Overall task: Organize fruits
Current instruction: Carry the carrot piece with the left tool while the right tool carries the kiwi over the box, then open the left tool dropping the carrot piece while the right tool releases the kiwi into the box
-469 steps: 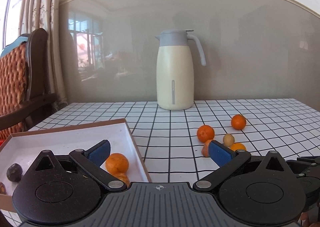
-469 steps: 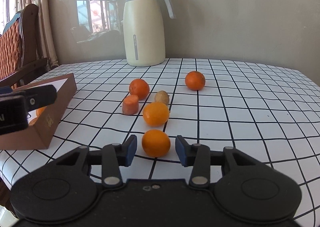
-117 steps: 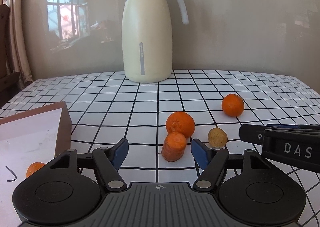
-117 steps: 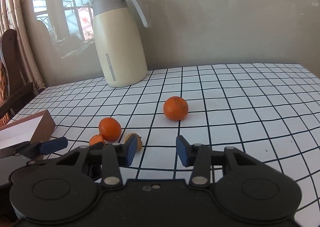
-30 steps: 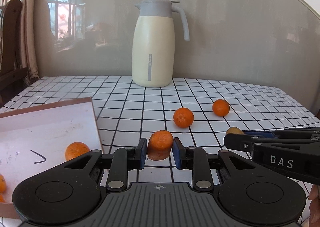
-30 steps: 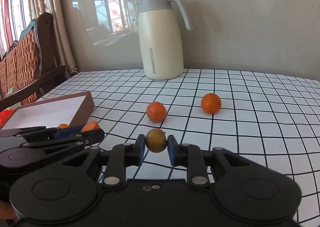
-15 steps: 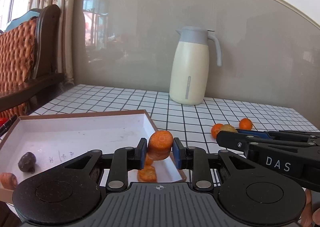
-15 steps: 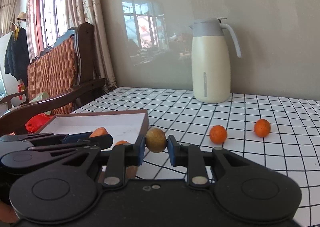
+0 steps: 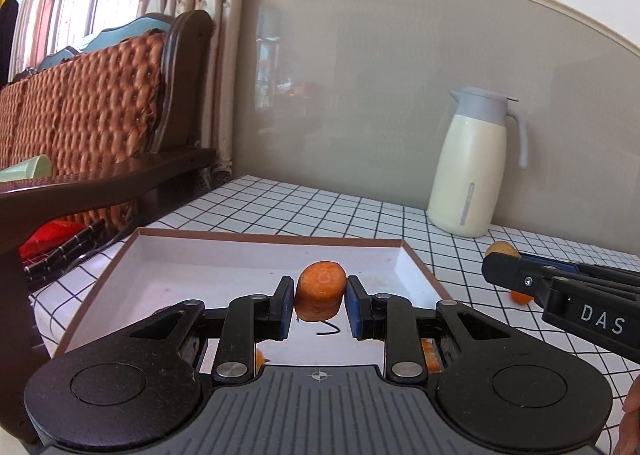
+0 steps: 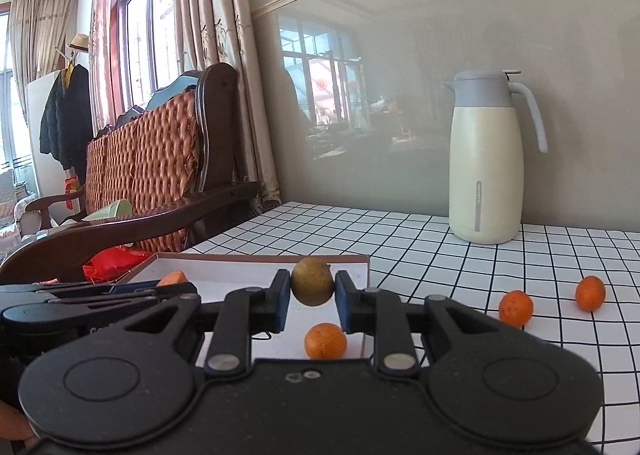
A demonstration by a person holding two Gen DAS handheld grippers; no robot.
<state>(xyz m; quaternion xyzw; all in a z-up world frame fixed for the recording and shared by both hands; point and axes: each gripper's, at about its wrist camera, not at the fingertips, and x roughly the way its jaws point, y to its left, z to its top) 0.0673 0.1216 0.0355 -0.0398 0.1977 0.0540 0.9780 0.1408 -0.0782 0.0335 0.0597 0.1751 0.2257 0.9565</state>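
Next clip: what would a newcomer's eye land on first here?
Probably the left gripper shut on an orange carrot chunk above the white box. Then the right gripper clamping a small brownish fruit near the box's edge. Behind stands a cream jug, with two oranges loose on the checked table.

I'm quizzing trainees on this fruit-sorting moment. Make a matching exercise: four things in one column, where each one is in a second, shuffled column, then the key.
Things
1. carrot chunk
2. small brownish-yellow fruit
3. cream jug
4. two oranges

Where
A. standing on the checked tablecloth by the wall
B. clamped in the right gripper
C. lying loose on the tablecloth, outside the box
D. clamped in the left gripper, in front of the box's white floor

Pairs: 1-D, 2-B, 3-A, 4-C
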